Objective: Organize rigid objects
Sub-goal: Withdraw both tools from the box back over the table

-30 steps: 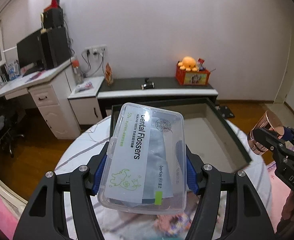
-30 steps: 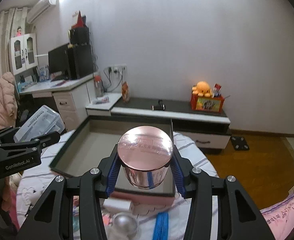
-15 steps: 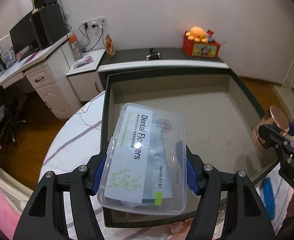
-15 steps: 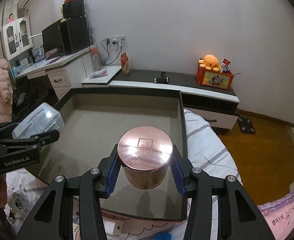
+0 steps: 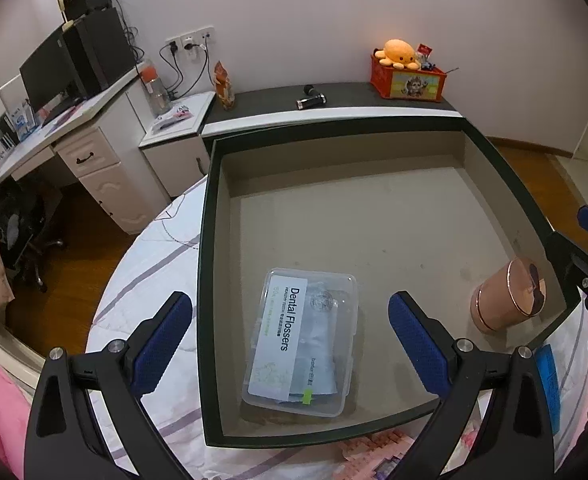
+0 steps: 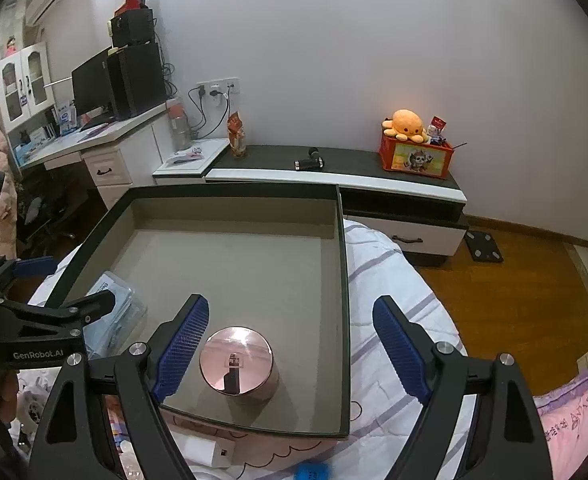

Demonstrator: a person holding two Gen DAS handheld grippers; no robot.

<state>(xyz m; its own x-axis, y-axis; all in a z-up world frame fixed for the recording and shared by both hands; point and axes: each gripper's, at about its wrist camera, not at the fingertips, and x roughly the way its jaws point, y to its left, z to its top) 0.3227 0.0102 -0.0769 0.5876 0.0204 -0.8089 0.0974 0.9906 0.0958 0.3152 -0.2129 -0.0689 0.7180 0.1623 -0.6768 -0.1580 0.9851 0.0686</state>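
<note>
A clear plastic box of dental flossers (image 5: 303,340) lies flat on the floor of a big dark-rimmed tray (image 5: 208,280), near its front left corner. Above it my left gripper (image 5: 290,340) has its jaws opening wide, and the blue pads (image 5: 162,344) stand well clear of the box. A rose-gold round tin (image 6: 236,362) stands upright in the tray (image 6: 343,320) at its front right. My right gripper (image 6: 290,344) is over the tin with jaws opening, and its pads (image 6: 182,344) do not touch it. The tin (image 5: 507,294) and the flosser box (image 6: 114,316) each show in the other wrist view too.
The tray sits on a round table under a white quilted cloth (image 6: 389,276). Small items, a white box (image 6: 210,450) and a blue piece (image 6: 311,472) lie at the table's front edge. Behind stand a low cabinet (image 6: 333,176) with an orange plush, and a desk (image 5: 54,132) at left.
Both grippers sank over the tray and opened. The flosser box left the left gripper's pads and now lies on the tray floor. The tin left the right gripper's pads and stands in the tray.
</note>
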